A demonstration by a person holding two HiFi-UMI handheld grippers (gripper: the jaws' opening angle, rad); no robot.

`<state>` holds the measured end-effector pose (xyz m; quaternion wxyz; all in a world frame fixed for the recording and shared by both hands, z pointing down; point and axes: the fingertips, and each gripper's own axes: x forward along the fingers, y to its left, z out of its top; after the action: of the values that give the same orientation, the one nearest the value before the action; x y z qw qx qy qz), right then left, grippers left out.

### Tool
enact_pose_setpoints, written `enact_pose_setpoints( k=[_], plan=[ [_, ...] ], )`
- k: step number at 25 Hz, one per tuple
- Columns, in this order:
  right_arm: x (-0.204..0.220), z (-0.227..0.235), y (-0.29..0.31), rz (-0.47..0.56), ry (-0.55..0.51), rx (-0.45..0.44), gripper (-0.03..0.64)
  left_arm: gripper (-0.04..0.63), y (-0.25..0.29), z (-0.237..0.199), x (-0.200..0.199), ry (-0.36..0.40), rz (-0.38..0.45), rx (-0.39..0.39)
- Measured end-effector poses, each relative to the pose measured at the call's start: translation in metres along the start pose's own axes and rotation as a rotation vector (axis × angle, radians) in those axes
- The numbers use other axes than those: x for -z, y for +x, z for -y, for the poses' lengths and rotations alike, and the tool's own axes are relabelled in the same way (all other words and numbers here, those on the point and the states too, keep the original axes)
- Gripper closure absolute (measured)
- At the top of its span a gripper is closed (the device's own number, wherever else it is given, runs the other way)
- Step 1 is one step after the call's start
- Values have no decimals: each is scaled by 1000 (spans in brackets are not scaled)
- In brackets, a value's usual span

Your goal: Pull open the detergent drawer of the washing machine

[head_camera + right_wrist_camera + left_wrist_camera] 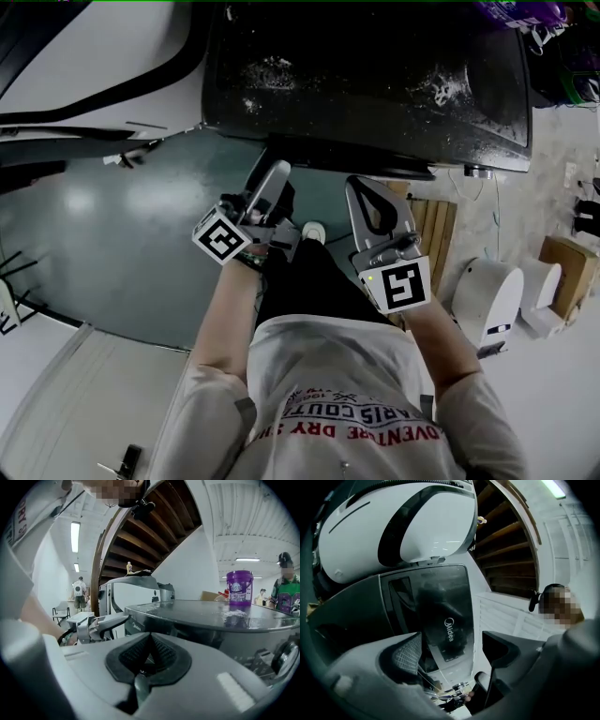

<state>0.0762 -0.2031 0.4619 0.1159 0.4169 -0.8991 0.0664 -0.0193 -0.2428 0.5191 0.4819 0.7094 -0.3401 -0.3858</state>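
The dark washing machine [366, 75] stands in front of me, its top dusted with white powder. In the left gripper view its glossy front panel with a logo [449, 630], where the detergent drawer sits, lies flush and fills the gap ahead. My left gripper [454, 660] is rolled sideways and open, a short way off the panel, with nothing between its pads. In the head view it [272, 178] hangs just below the machine's front edge. My right gripper [149, 656] is shut on nothing, level with the machine's top, and sits beside the left [364, 192].
A purple detergent tub [239, 587] stands on the machine's top at the far right. A white appliance [393, 522] rises beyond the machine, with a wooden staircase [506, 541] behind. A round white unit [487, 291] and a cardboard box [567, 272] stand to my right. People [78, 592] stand far off.
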Motion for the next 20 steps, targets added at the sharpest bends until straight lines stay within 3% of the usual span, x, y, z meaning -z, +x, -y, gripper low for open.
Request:
enact_pose_setpoints(
  k=[3, 13, 15, 20],
  plan=[
    [7, -3, 1, -12, 3, -9, 615, 179, 5, 0, -6, -46, 59, 39],
    [17, 2, 6, -10, 11, -15, 615, 196, 19, -6, -18, -95, 153, 101],
    [21, 3, 6, -13, 15, -13, 615, 231, 19, -8, -19, -94, 166, 106],
    [29, 3, 1, -17, 30, -5, 615, 238, 19, -8, -19, -94, 193, 97]
  ],
)
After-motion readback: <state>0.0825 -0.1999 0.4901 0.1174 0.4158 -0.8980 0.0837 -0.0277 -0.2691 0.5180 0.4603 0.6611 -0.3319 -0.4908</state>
